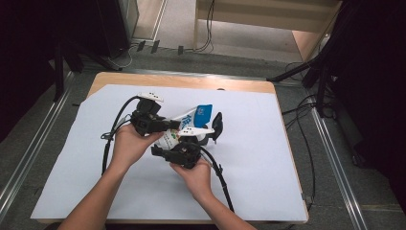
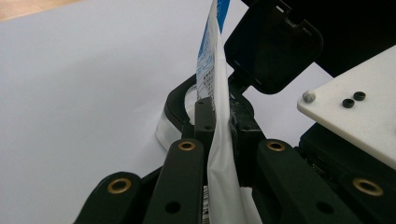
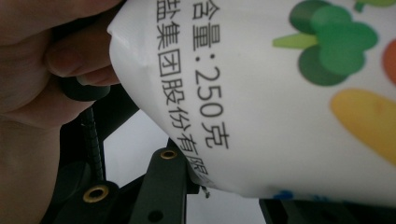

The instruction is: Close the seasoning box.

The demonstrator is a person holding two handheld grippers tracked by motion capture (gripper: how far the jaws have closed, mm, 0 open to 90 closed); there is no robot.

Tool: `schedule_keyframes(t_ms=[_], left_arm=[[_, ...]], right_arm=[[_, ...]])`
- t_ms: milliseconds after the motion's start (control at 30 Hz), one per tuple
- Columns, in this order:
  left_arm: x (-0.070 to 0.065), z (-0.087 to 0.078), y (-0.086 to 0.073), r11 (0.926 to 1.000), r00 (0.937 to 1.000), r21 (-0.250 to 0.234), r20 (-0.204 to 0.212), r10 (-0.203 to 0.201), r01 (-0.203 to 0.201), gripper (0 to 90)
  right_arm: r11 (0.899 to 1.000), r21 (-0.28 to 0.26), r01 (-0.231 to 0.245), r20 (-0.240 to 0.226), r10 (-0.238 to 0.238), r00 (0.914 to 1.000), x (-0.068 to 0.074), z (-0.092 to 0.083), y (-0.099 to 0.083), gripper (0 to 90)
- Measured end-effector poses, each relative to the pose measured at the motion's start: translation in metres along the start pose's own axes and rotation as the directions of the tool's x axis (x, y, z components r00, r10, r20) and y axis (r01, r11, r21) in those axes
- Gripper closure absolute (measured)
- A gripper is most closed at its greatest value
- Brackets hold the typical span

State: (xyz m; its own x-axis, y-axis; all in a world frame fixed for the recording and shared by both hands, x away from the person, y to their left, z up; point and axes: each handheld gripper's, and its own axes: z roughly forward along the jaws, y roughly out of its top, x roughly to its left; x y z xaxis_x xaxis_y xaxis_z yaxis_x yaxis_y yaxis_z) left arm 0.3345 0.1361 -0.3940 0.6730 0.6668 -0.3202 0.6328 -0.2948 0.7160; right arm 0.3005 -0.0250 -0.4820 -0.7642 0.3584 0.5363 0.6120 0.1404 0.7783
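One white sheet [image 1: 268, 158] covers wooden table [image 1: 182, 80]; grey floor [image 1: 201, 57], likely carpet.

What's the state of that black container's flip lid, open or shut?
Open. The black flip lid stands swung up off the container's rim in the left gripper view, with the white pouch standing in front of it.

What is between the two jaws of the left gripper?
In the left gripper view, the left gripper has the flat white edge of the bag between its jaws, pinched; nothing else lies there.
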Motion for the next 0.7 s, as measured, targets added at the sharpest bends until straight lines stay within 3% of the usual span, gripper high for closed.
schedule_keyframes(t_ms=[700], left_arm=[[0.0000,-0.0003,-0.0004,1.0000,1.0000,-0.007,0.000,0.001,-0.001,84.5]], right_arm=[[1.000,0.003,-0.006,-0.014,0.006,0.9999,-0.0011,0.0004,0.0015,77.5]])
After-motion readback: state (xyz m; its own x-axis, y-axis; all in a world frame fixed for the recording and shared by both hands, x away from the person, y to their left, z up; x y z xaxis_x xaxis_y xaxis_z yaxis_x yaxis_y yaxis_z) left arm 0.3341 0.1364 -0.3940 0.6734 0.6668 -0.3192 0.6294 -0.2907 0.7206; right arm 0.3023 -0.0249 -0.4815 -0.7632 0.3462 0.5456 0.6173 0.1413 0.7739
